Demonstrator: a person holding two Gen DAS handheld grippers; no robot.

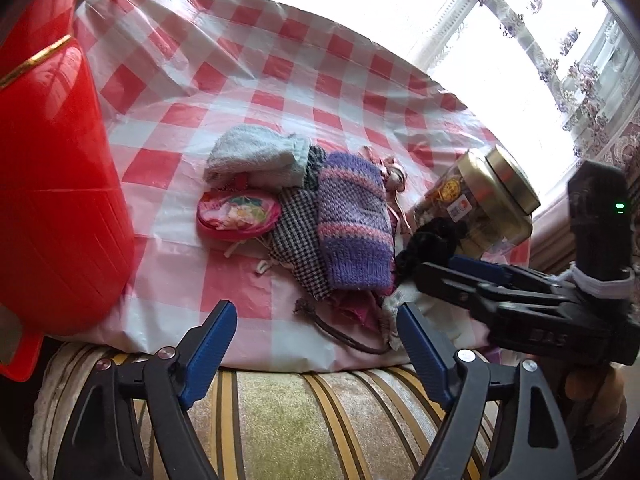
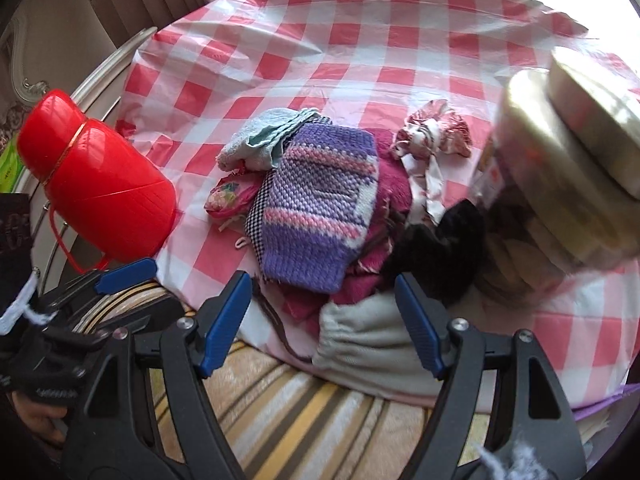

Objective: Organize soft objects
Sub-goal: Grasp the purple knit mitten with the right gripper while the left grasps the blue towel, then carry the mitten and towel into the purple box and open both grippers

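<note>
**Sorting barely begun: the soft pile is still waiting in a heap**

You are holding both tongs spread and pinching nothing. Your left tongs [image 1: 316, 344] are hovering over the near edge of the checked surface [image 1: 280, 64], with only cloth and striped upholstery showing in the gap. Your right tongs [image 2: 322, 320] are hanging above the near end of the pile, over a grey pouch [image 2: 360, 340] lying at six o'clock of the heap; the pads are not pressing on it.

The soft things are sitting bunched together in the middle of the surface. A purple knitted piece [image 2: 320, 208] is lying on top, a pale blue towel [image 2: 260, 140] is tucked at its eleven o'clock, a checked cloth [image 1: 298, 236] is peeking out at its nine o'clock, a small pink pouch [image 1: 238, 210] is resting beside that, and a black fluffy item [image 2: 436, 248] is lying at three o'clock against a gold-lidded jar [image 1: 488, 196]. A floral scrunchie [image 2: 432, 132] is sitting at one o'clock, slightly apart.

Judging from this, nothing is looking sorted yet: everything is overlapping, and no separate group or container for soft items is showing. A red flask [image 2: 100, 184] is standing at nine o'clock, apart from the heap.
</note>
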